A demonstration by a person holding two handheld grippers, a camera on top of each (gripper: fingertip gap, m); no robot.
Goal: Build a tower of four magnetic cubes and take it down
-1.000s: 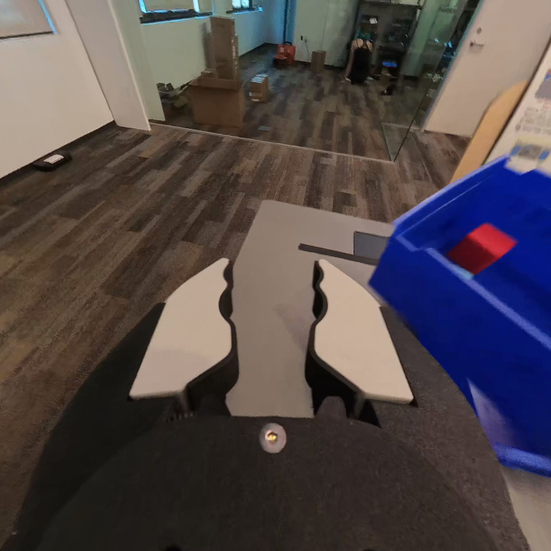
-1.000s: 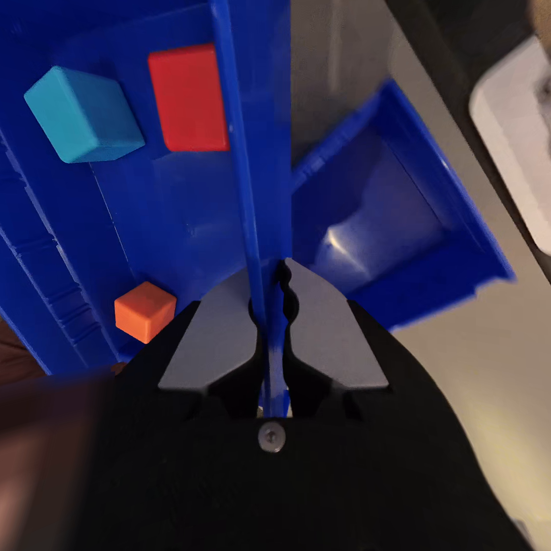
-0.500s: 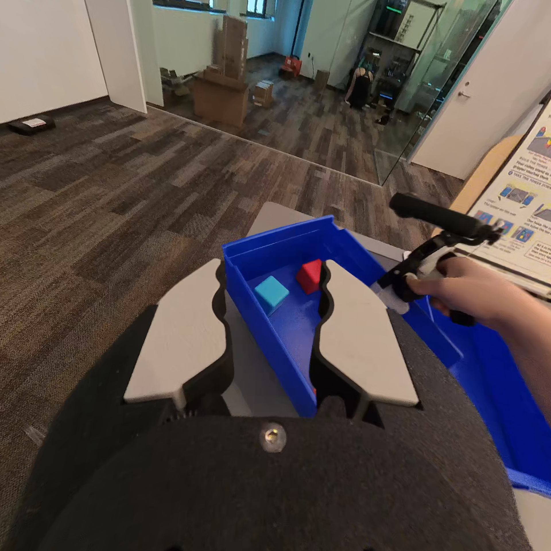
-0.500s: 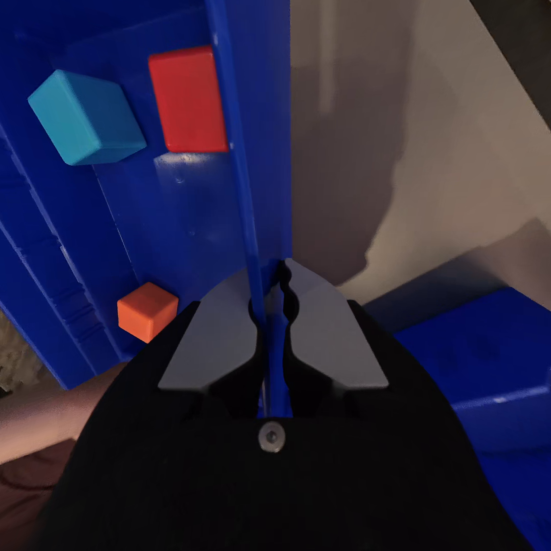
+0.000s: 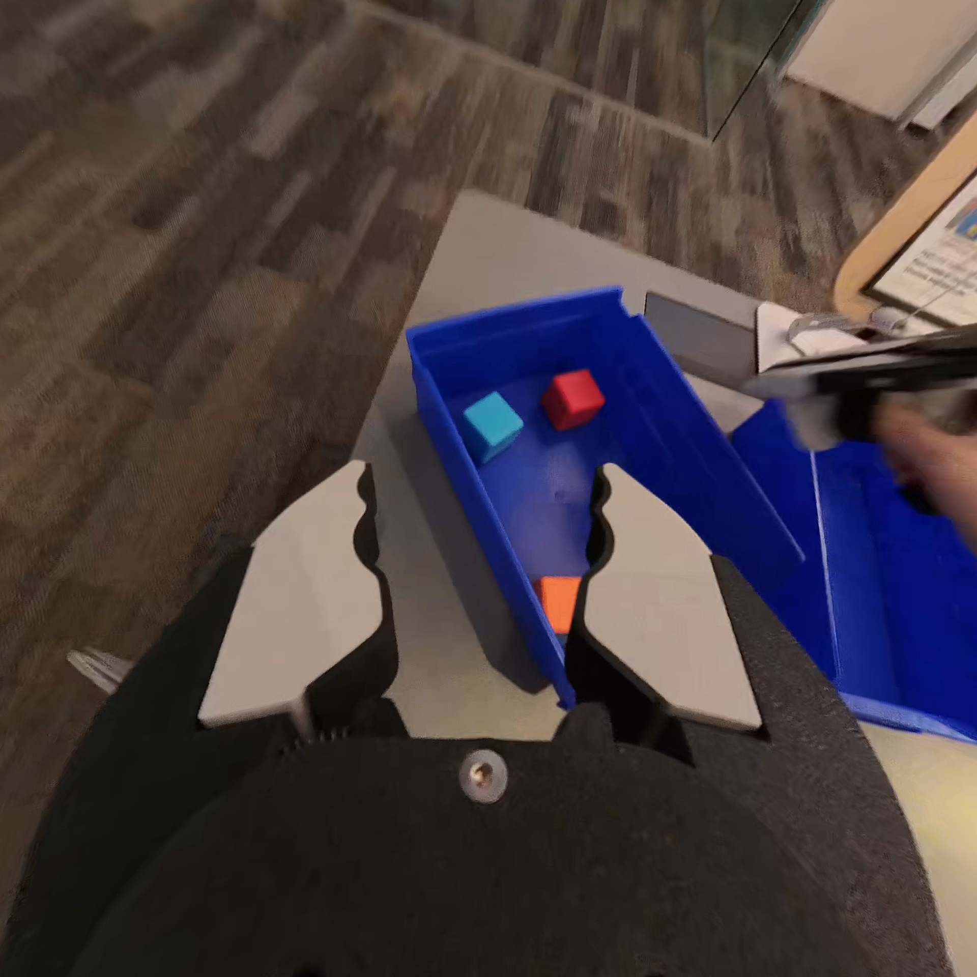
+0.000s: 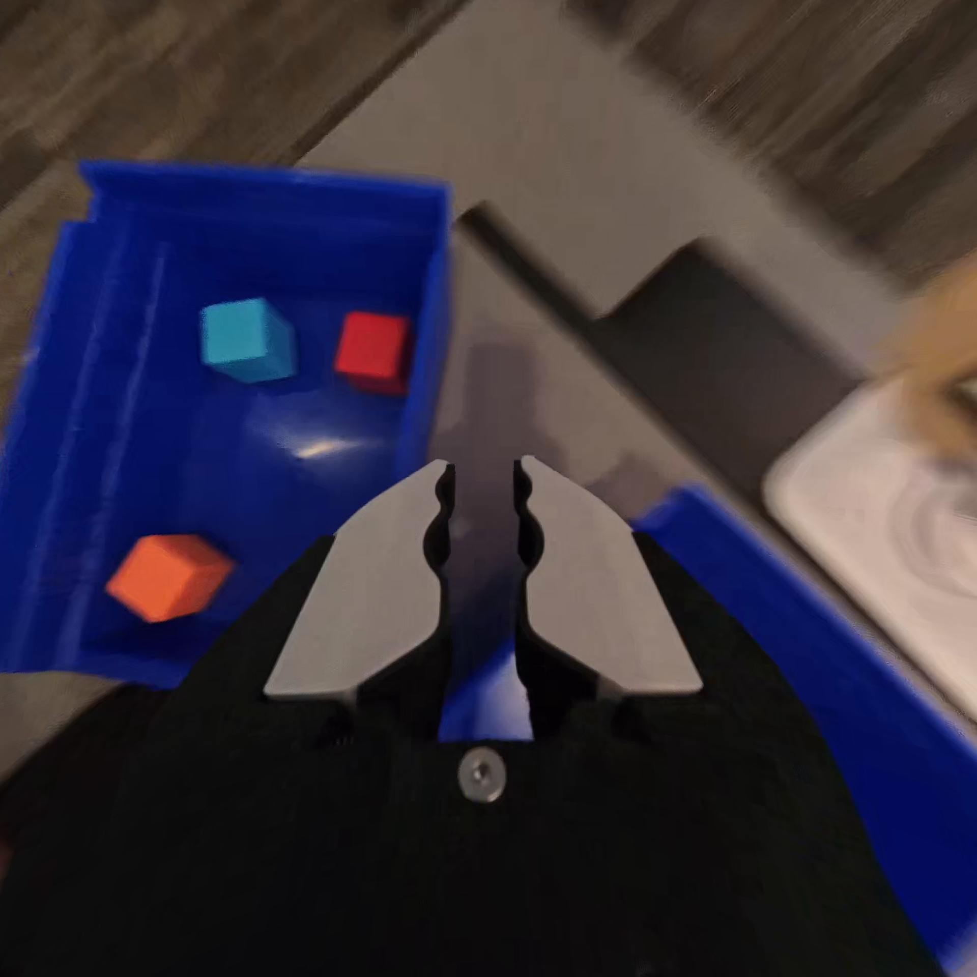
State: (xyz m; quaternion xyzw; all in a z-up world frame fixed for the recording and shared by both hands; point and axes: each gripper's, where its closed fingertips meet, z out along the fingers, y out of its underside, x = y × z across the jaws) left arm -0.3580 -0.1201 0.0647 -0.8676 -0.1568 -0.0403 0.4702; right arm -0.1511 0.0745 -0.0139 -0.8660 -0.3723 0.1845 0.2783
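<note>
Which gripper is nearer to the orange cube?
Left. The left gripper hangs over the blue bin's near end, with the orange cube just beside its right finger. The right gripper is outside the bin, past its side wall, farther from the cube.

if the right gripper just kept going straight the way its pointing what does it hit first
Most likely the bare grey table top. The right gripper is open, and its line runs just right of the blue bin holding the cubes, over open table. The frame is blurred, so depth is uncertain.
</note>
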